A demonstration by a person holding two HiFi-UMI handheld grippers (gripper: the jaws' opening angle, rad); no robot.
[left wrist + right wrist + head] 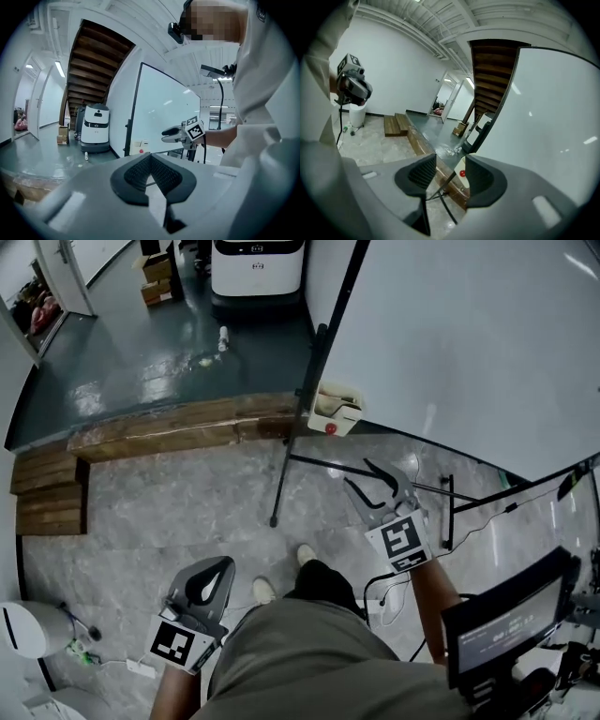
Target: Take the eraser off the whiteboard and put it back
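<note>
The whiteboard [469,343] stands on a black frame at the upper right of the head view. At its lower left corner sits a cream block with a red dot [336,409], apparently the eraser; the left gripper view shows the block [139,146] too. In the right gripper view only its red dot [462,173] stands out. My right gripper [357,472] is open and holds nothing, a short way below the block, pointing toward it. Low at my left side, my left gripper [214,576] is shut with nothing in it. Its jaws meet in its own view [150,157].
Black stand legs [281,488] and a cable spread over the grey floor under the board. A wooden step [178,427] runs along the far edge. A white service robot [258,273] and cardboard boxes [157,277] stand beyond. A monitor [511,620] is at my right, a white bin [23,629] at my left.
</note>
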